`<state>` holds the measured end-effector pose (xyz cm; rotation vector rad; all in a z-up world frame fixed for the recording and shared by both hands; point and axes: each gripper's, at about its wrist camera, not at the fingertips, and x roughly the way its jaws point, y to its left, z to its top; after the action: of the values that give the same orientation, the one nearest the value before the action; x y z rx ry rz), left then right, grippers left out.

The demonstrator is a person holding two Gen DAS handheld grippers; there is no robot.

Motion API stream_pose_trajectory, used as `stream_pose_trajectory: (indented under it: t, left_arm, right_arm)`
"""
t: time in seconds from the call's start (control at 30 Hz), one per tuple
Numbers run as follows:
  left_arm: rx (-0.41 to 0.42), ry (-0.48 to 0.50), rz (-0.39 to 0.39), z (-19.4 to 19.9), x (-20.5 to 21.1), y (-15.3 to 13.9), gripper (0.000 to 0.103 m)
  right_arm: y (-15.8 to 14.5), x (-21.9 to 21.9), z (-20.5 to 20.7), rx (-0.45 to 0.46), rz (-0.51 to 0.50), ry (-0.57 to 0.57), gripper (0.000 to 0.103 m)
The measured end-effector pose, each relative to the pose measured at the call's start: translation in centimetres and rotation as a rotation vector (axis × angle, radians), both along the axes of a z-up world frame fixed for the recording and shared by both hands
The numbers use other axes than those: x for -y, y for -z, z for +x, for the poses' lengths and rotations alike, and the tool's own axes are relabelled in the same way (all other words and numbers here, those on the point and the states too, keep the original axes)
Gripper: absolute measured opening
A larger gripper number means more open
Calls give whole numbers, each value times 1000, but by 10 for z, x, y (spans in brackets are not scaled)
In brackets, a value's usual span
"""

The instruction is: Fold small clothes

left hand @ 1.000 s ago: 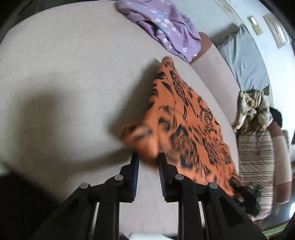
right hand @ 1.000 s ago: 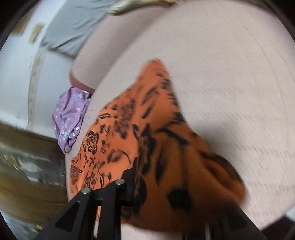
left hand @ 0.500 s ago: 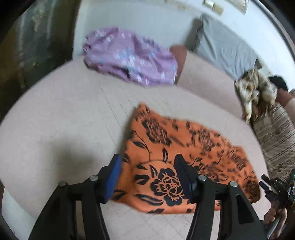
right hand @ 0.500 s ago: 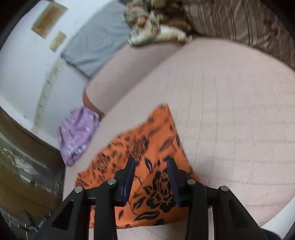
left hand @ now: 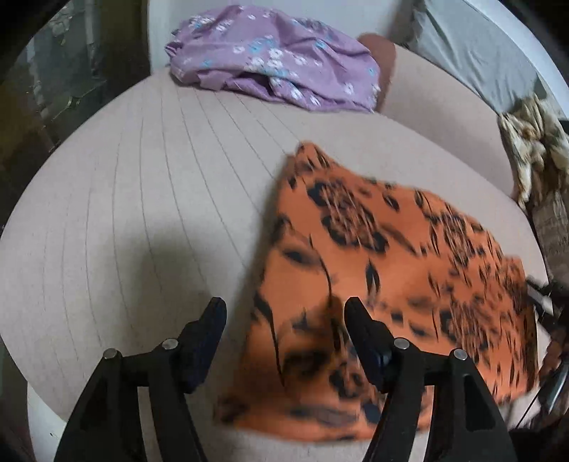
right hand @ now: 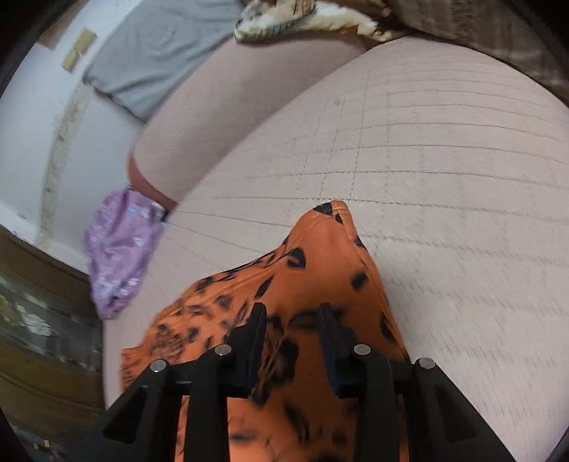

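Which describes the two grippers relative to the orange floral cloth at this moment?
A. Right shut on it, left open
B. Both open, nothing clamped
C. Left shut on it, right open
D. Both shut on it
B. The left gripper and right gripper both show a wide gap between their fingers, and the orange floral cloth lies flat on the cushion, unclamped.

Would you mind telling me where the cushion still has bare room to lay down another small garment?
Bare cushion lies left of the orange floral cloth, reaching up to the purple garment. In the right wrist view, another open stretch runs right of the orange cloth toward the patterned pile. The back edge is crowded with the purple garment, grey pillow and patterned pile.
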<state>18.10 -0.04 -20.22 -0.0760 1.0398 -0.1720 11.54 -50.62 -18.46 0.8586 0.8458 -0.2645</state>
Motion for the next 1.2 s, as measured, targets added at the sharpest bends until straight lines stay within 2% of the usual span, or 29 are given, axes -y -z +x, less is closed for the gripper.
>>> stream_pose_trajectory:
  t: [0.03,0.1,0.2,0.33,0.43,0.5,0.53,0.6,0.67,0.7,0.73,0.83,0.97,1.13,1.2]
  left_arm:
    - [-24,-22,12,8,2,6,73]
    - [-109,-51,17,22,3,24,75]
    - [-85,-62,37,16,7,22,77]
    - [-76,-40,16,-15,6,8,77]
    - [-33,26,70,-47,12,4,77]
    - [-5,78,174,-62,25,14,79]
    - [-3,88,211,-65,29,19,82]
    - [3,88,250,-70,33,18,82]
    - [-14,86,262,-73,36,9,82]
    - [-15,86,267,-76,35,4,82]
    - [0,84,267,-80,35,-4,82]
    - [117,99,260,-98,40,-37,82]
    - [265,129,277,-121,53,-75,82]
    - [371,158,265,-133,69,-98,82]
    - [393,172,258,-137,74,-104,82]
  right_arm:
    - [11,-1,10,-43,4,-11,32]
    - [16,-2,12,-35,1,-2,32]
    - [3,-5,-5,-4,-13,-32,32]
    - [-17,-27,-44,92,42,-127,33]
    - [-28,-63,-59,141,54,-235,33]
    - [-26,-96,-68,138,52,-335,33]
    - [-24,-111,-73,121,41,-377,33]
    - [-8,-143,-73,19,-9,-444,34]
    - [-13,-162,-83,2,-149,-475,34]
    - [-19,-166,-88,-3,-186,-486,34]
    - [-25,-168,-91,-4,-187,-495,34]
    - [-44,-162,-117,112,-121,-469,35]
    - [-63,-158,-133,168,-230,-416,36]
    - [-65,-151,-128,206,-200,-370,36]
    - [-66,-152,-123,215,-239,-359,36]
